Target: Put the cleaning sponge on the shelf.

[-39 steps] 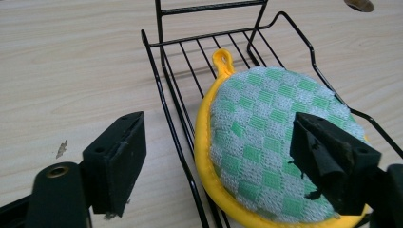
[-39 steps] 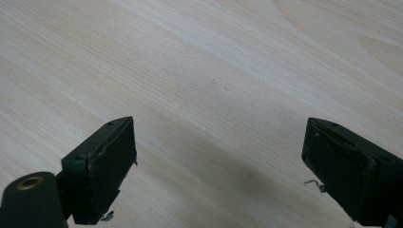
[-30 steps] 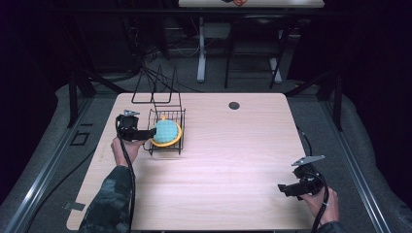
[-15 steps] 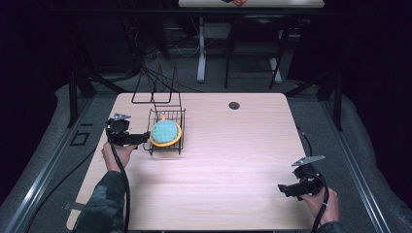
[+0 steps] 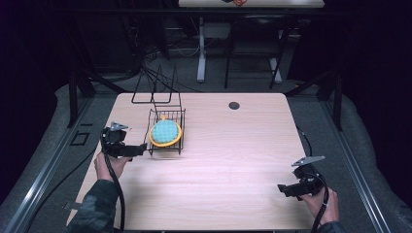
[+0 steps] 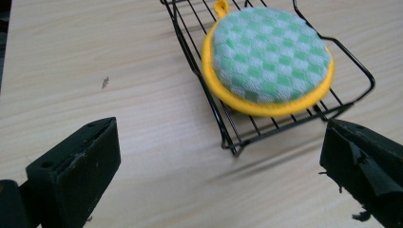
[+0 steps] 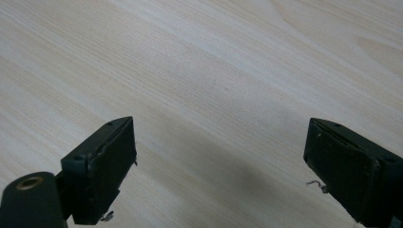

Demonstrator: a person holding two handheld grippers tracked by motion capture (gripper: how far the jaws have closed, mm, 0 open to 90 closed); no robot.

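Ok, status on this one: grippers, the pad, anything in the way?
Left gripper open, jaws just opened, nothing between them. Right gripper open over bare table. Round pad lying in wire rack. Nothing blocking.

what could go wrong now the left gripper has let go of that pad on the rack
The round green-checked pad with a yellow rim overhangs the near side of the black wire rack, so it might slide off. The left gripper, jaws just opened and empty, sits close to the rack's edge and could nudge this light rack.
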